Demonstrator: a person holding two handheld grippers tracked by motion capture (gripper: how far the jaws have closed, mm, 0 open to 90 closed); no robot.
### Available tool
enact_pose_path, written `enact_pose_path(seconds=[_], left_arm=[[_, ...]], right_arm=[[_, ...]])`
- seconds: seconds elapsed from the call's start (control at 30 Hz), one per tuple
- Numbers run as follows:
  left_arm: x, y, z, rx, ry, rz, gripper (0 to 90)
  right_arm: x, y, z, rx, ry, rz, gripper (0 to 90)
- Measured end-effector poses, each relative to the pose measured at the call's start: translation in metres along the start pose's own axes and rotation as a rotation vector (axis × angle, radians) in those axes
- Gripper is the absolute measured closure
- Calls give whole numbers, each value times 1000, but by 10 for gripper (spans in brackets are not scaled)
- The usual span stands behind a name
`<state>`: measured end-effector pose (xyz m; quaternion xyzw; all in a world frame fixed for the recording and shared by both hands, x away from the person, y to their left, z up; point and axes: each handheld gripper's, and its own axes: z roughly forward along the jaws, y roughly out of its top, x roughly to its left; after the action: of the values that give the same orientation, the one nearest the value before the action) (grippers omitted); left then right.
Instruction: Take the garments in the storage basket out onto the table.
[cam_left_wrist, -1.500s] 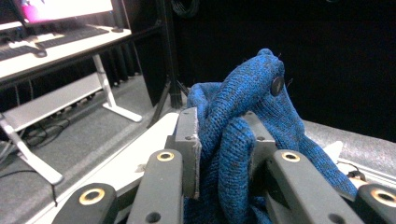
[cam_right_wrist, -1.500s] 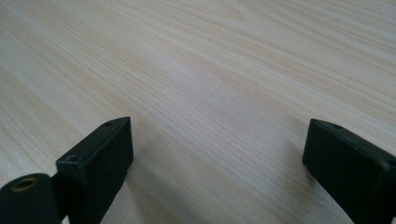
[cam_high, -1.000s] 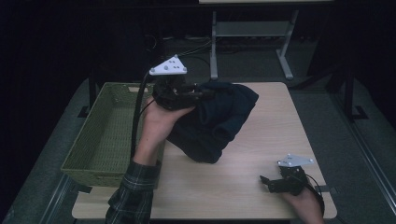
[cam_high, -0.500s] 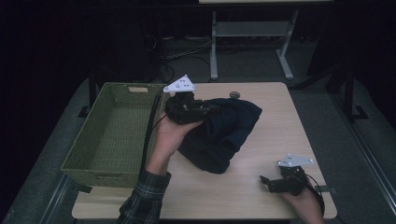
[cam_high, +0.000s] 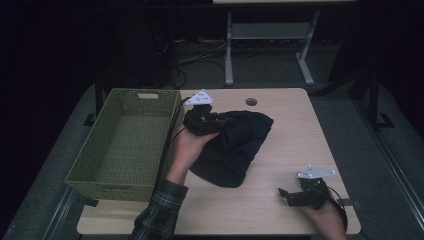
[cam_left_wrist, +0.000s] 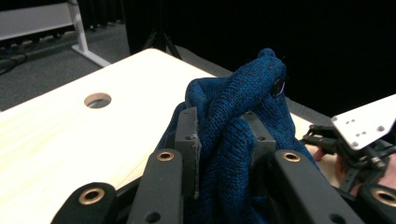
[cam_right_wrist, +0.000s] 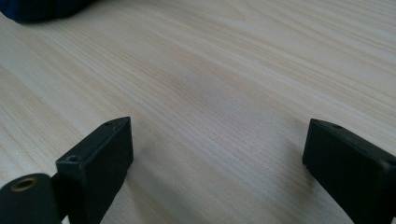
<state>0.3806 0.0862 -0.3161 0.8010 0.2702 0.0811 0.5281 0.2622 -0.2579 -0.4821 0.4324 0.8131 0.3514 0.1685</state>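
Note:
A dark blue knitted garment (cam_high: 235, 147) lies bunched in the middle of the light wood table (cam_high: 300, 135). My left gripper (cam_high: 220, 121) is shut on a thick fold of it at the garment's upper left. In the left gripper view the blue knit (cam_left_wrist: 238, 116) bulges up between the two black jaws. My right gripper (cam_high: 286, 196) rests low at the table's front right, open, apart from the garment. In the right gripper view its fingers (cam_right_wrist: 98, 158) stand wide over bare wood, with an edge of the garment (cam_right_wrist: 42, 10) at the top left.
A green woven basket (cam_high: 107, 165) stands at the table's left side, close beside my left forearm. A round cable hole (cam_high: 251, 102) is near the table's far edge. A white metal frame (cam_high: 270, 35) stands on the floor behind.
My left gripper has come down and to the right with the garment, which now rests lower and flatter on the table. The right gripper has kept still.

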Motion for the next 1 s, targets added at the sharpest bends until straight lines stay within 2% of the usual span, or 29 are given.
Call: enact_pose_path(seconds=[0.17,0.23,0.37,0.5,0.77,1.0], left_arm=[[9,-9,10,13,18,-19,721],[18,-17,20,33,34,-29,719],[26,-22,30,53,47,-34,716],[34,-26,38,52,55,-43,711],[49,-33,49,56,63,-60,691],[57,-36,54,66,77,-61,615]], right_arm=[[0,0,0,0,1,1,83],[0,0,0,0,1,1,82],[0,0,0,0,0,0,82],[0,0,0,1,-1,-1,83],[0,0,0,1,-1,1,82],[0,0,0,2,0,2,82]])
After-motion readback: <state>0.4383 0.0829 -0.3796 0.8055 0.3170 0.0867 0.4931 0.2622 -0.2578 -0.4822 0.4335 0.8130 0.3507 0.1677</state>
